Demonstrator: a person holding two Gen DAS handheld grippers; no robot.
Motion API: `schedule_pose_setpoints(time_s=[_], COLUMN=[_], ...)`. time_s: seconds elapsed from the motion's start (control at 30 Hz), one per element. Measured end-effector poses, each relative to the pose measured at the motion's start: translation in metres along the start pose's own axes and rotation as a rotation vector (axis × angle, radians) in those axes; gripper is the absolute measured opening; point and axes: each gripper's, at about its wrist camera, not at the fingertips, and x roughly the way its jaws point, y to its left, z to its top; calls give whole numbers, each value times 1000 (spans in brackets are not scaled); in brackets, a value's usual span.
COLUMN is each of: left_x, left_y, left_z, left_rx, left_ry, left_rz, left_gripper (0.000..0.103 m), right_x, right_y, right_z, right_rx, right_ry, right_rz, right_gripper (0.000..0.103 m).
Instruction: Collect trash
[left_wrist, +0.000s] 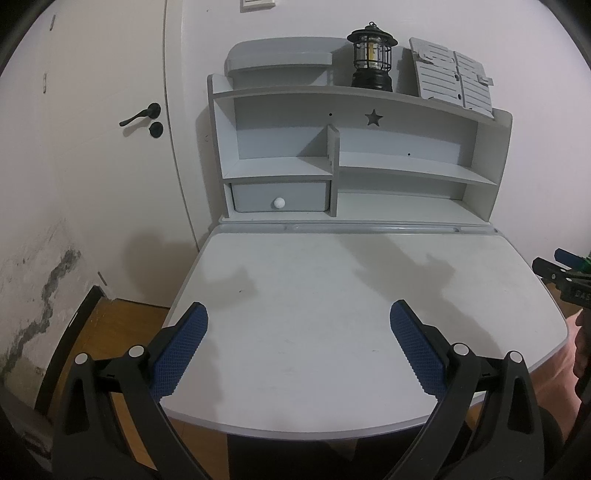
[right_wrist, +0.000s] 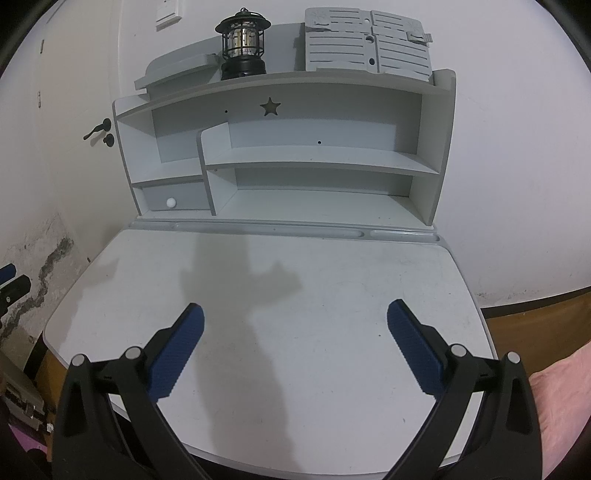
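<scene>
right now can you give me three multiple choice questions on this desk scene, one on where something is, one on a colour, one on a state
1. Where does the lantern stand?
A. on the desk top
B. on the top shelf of the hutch
C. inside the drawer

2. What colour are the pads on the fingers of the left gripper?
A. blue
B. red
C. yellow

3. How is the right gripper?
A. shut on a wrapper
B. shut on nothing
C. open and holding nothing

Answers:
1. B, the lantern sits on the top board of the hutch, beside the grey slatted stand.
2. A, both pads are dark blue with a ribbed texture.
3. C, its fingers stand wide apart with only the bare desk top between them.
</scene>
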Motion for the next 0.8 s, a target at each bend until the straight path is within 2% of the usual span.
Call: schedule_pose_setpoints(time_s=[0.8], left_x=[-8], left_y=[-6], left_z=[-3], left_rx=[3], left_ry=[2], left_rz=[11], left_gripper=[96], right_x=[-3], right_y=[1], right_z=[0], right_rx=[-10], right_ry=[-4], right_rz=[6], right_gripper=[96])
